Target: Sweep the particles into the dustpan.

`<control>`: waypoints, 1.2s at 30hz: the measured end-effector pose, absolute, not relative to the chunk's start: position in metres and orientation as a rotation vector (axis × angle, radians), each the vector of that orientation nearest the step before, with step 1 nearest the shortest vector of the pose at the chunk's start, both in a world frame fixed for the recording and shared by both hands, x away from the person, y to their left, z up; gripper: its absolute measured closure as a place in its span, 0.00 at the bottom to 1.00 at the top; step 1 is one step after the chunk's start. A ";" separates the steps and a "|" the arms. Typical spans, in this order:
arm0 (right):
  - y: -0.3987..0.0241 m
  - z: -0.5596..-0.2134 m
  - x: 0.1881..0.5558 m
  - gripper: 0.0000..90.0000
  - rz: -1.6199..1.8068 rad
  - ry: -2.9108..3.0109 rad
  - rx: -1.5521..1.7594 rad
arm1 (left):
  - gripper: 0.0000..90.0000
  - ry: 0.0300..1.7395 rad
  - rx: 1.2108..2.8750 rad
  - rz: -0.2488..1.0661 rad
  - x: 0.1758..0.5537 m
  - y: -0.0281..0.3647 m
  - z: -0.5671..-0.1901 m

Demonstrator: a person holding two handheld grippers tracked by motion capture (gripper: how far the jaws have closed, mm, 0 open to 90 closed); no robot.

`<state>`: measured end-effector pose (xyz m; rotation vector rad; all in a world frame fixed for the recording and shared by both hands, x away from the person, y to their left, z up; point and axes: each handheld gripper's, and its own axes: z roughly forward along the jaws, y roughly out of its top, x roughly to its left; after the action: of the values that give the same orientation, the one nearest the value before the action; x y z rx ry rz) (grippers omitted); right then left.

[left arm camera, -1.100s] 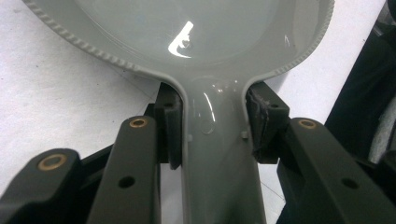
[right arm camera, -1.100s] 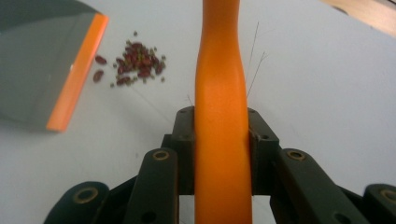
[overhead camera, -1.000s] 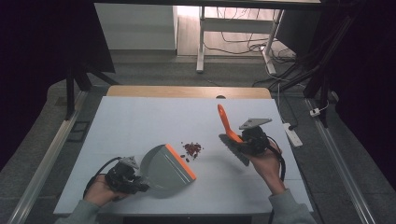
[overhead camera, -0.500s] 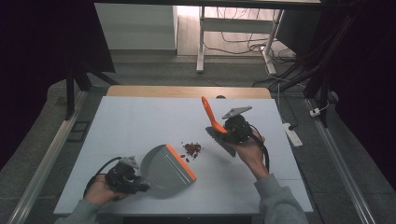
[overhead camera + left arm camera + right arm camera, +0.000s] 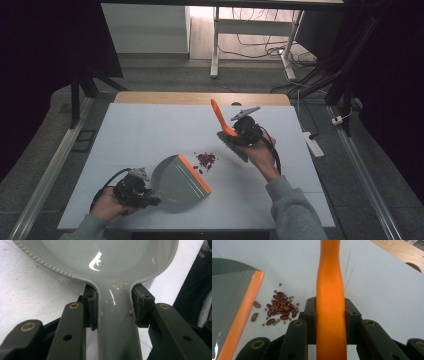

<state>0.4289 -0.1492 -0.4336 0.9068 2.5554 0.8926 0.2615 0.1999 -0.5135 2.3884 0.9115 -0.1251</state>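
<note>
We see the left gripper near the table's front edge, jaws clamped on the handle of a grey dustpan whose orange lip faces a small pile of red beans and green ones just beside it. The right gripper grips a brush's orange handle, bristle head just right of the pile; we can't tell if it touches the table.

dark room, grey floor, white table legs, cables
</note>
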 end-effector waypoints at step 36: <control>-0.097 -0.464 0.447 0.78 0.767 2.656 0.876 | 0.68 0.905 2.385 -0.126 0.262 0.198 -0.513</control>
<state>0.4472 -0.0966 -0.4642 0.8764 2.6562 0.7672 0.2620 0.1981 -0.5127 2.3854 0.9046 -0.1263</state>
